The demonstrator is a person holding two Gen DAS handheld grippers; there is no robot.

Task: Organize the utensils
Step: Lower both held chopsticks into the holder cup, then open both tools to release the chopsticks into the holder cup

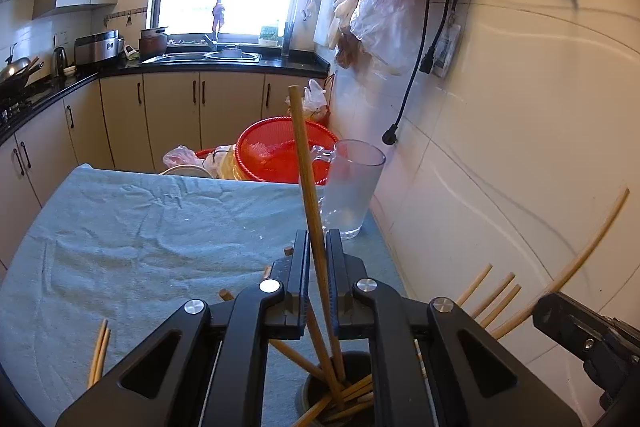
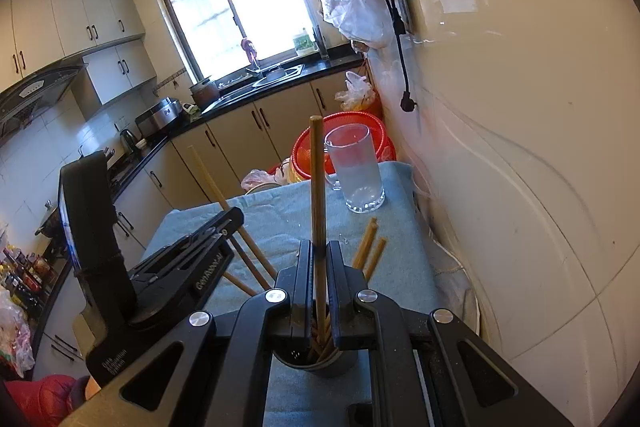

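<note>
My left gripper [image 1: 318,247] is shut on a wooden chopstick [image 1: 305,163] that stands nearly upright, its lower end in a dark round holder [image 1: 316,387] with several other chopsticks. My right gripper [image 2: 319,255] is shut on another wooden chopstick [image 2: 318,179], also upright over the same holder [image 2: 344,365]. The left gripper's body shows in the right wrist view [image 2: 192,267]. The right gripper's body shows at the right edge of the left wrist view [image 1: 592,339]. Two loose chopsticks [image 1: 99,351] lie on the blue-grey cloth [image 1: 140,235].
An empty clear glass mug [image 1: 352,187] stands at the table's far right corner, also seen from the right wrist [image 2: 358,171]. A red plastic basket [image 1: 276,151] sits behind the table. A white tiled wall [image 1: 520,147] runs close along the right.
</note>
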